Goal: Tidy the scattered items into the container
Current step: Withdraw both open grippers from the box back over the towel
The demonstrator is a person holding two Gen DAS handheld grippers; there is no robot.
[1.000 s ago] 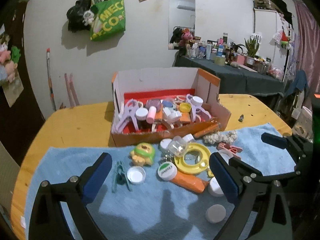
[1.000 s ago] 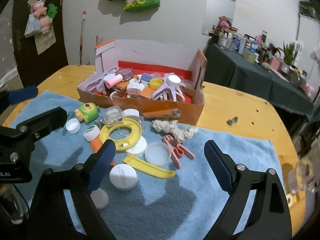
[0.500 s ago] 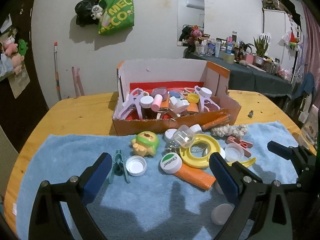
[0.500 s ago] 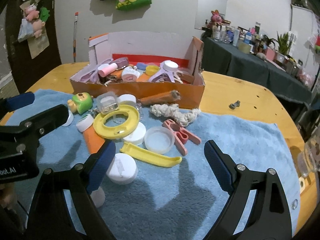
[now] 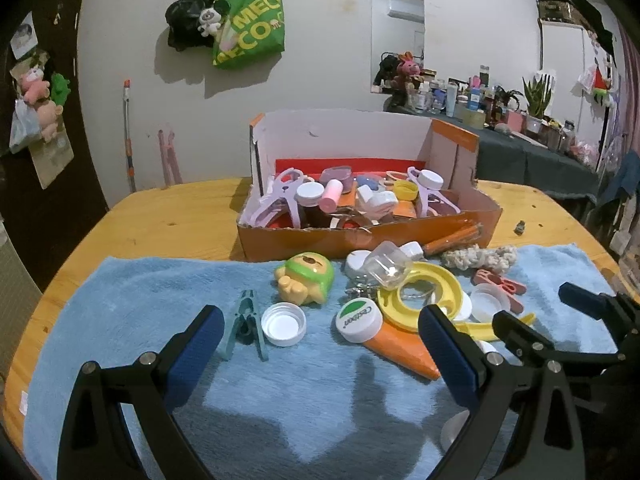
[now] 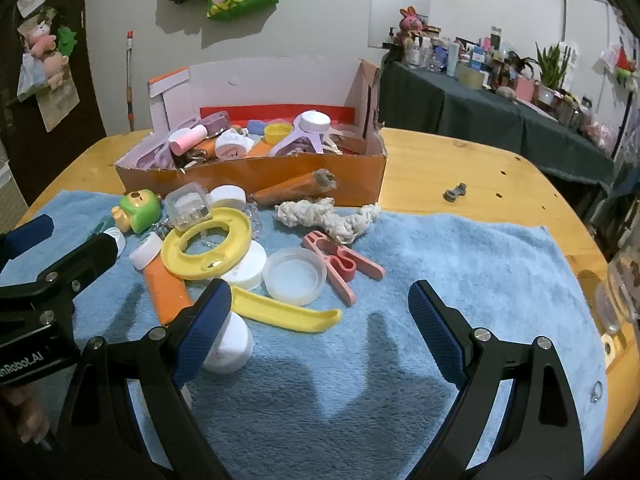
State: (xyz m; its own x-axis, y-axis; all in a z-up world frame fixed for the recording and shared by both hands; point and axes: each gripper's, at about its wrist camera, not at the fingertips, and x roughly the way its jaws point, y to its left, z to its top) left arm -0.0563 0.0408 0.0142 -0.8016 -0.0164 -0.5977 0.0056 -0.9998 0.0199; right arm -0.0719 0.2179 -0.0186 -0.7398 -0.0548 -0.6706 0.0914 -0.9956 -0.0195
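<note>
Wooden table carries a blue towel and, behind it, an orange cardboard box already part-filled; a yellow ring, white lids and pegs lie scattered on the towel. Left gripper and right gripper hover, jaws wide apart, empty.

A wooden bench carries a blue towel. A small grey clip lies on the bare wood beside the towel. A green bag hangs on the wall. A dark side table crowded with bottles and a plant stands behind.
</note>
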